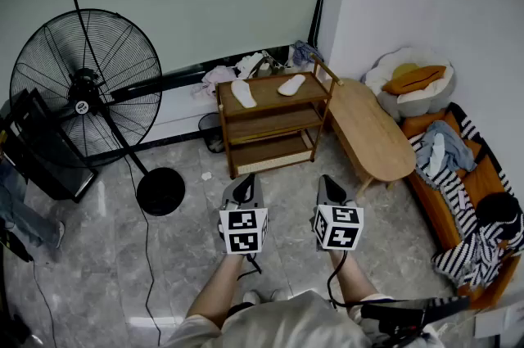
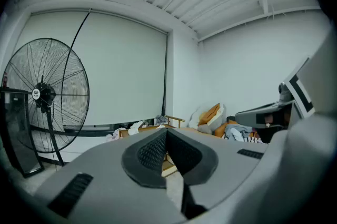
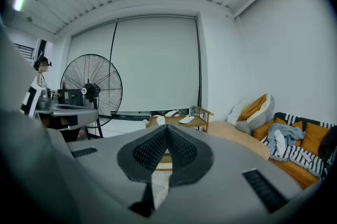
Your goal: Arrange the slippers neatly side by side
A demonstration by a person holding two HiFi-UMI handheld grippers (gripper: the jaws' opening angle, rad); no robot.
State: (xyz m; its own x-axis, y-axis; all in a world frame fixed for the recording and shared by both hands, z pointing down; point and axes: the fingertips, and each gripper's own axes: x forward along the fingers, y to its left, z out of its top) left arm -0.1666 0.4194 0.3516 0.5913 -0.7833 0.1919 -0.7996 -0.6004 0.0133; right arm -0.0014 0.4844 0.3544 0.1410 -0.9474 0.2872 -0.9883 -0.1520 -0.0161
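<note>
Head view: shows the left slipper (image 1: 243, 93) and the right slipper (image 1: 291, 84) lying flat on top of the shelf (image 1: 274, 124), well apart and angled differently, so not yet paired. Also shows the left gripper (image 1: 245, 183) and right gripper (image 1: 328, 183) out in front of the shelf, well short of it and touching nothing.

Left gripper view: shows jaws pressed together tip to tip with nothing between them. Catches only a bit of the shelf's rail beyond the tips; cannot make out the slippers.

Right gripper view: shows jaws closed in the same way and empty. Looks over them at both slippers (image 3: 160, 119) (image 3: 187, 119) on the shelf top, one toward each end.

On handling, judging by looks: thin, pale, light and soft, so likely to flex when pinched and to slide readily on the wood. Best to open the jaws first, then pinch across a side edge near mid-length, or at the heel. Could also simply nudge one along the shelf top toward the other.
</note>
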